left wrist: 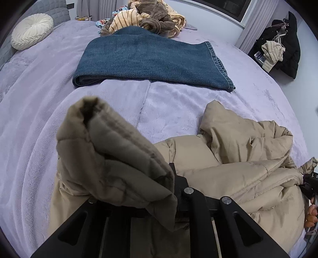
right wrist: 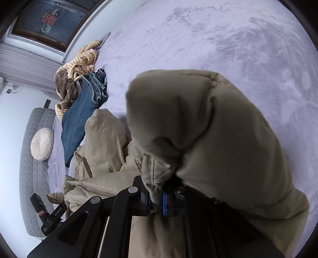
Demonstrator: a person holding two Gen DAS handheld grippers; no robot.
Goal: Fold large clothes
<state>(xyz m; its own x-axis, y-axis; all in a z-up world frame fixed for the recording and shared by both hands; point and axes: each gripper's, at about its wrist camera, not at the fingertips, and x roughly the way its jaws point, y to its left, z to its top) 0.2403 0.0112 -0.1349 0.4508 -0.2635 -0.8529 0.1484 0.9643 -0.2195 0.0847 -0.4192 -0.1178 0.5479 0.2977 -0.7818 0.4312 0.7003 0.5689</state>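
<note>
A beige puffer jacket (left wrist: 238,158) lies crumpled on the lilac bed (left wrist: 39,119). My left gripper (left wrist: 169,190) is shut on a padded edge of the jacket, and the cloth bulges up over its fingers and hides them. My right gripper (right wrist: 156,200) is shut on another edge of the jacket (right wrist: 208,129), pinched between the blue pads (right wrist: 164,202), with a big fold lifted in front of the camera. The left gripper (right wrist: 45,214) shows at the lower left of the right wrist view.
Folded blue jeans (left wrist: 147,57) lie further up the bed, also in the right wrist view (right wrist: 79,115). A heap of striped and brown clothes (left wrist: 151,17) sits behind them. A round white cushion (left wrist: 31,30) rests by the grey headboard. Dark coats (left wrist: 284,45) hang at the right wall.
</note>
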